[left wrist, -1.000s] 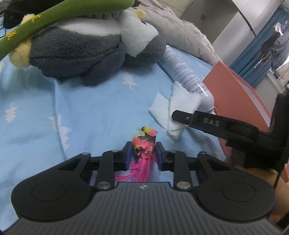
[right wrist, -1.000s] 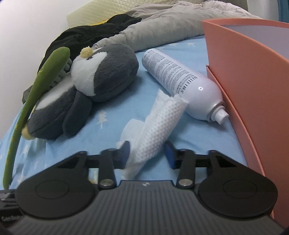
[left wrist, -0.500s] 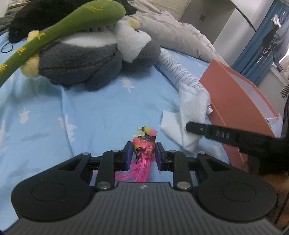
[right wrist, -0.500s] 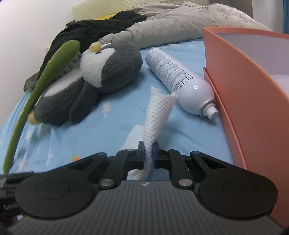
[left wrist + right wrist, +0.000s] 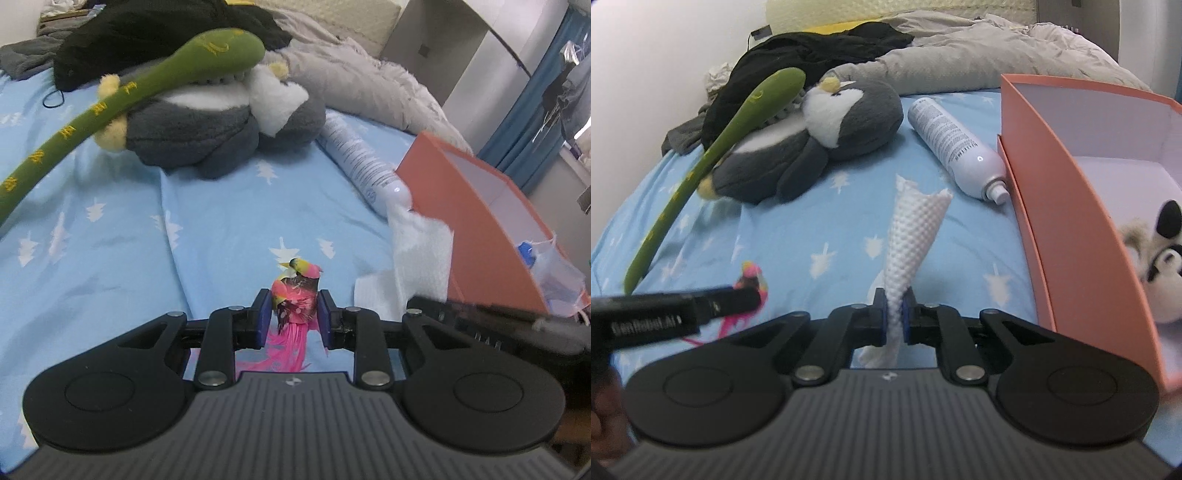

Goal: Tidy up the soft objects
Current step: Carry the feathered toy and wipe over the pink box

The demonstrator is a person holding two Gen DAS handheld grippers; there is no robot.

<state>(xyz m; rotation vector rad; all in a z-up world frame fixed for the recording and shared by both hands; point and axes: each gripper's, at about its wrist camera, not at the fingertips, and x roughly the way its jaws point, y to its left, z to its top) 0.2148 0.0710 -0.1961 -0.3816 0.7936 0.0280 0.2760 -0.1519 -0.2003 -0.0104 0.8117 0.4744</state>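
Note:
My left gripper (image 5: pixel 291 314) is shut on a small pink feathered toy bird (image 5: pixel 295 291), held above the blue star-print bed sheet (image 5: pixel 184 236). A white dimpled cloth (image 5: pixel 912 236) stands up out of my right gripper (image 5: pixel 894 314), whose pads pinch its lower part. In the left wrist view the same cloth (image 5: pixel 421 251) hangs at the right, next to the orange box (image 5: pixel 472 229). From the right wrist view the bird (image 5: pixel 751 280) shows at the left gripper's tip. A grey and white plush penguin (image 5: pixel 820 136) lies further back with a long green plush stem (image 5: pixel 713 162) across it.
A white spray bottle (image 5: pixel 956 147) lies beside the orange box (image 5: pixel 1071 221), which holds a black and white plush (image 5: pixel 1156 251). Black clothing (image 5: pixel 812 51) and a grey blanket (image 5: pixel 960 62) are piled at the head of the bed. A blue curtain (image 5: pixel 532 122) hangs at right.
My right gripper closed on the white cloth and lifted it off the sheet. Both grippers rose and drew back, toward the orange box; the bird stayed in the left grip.

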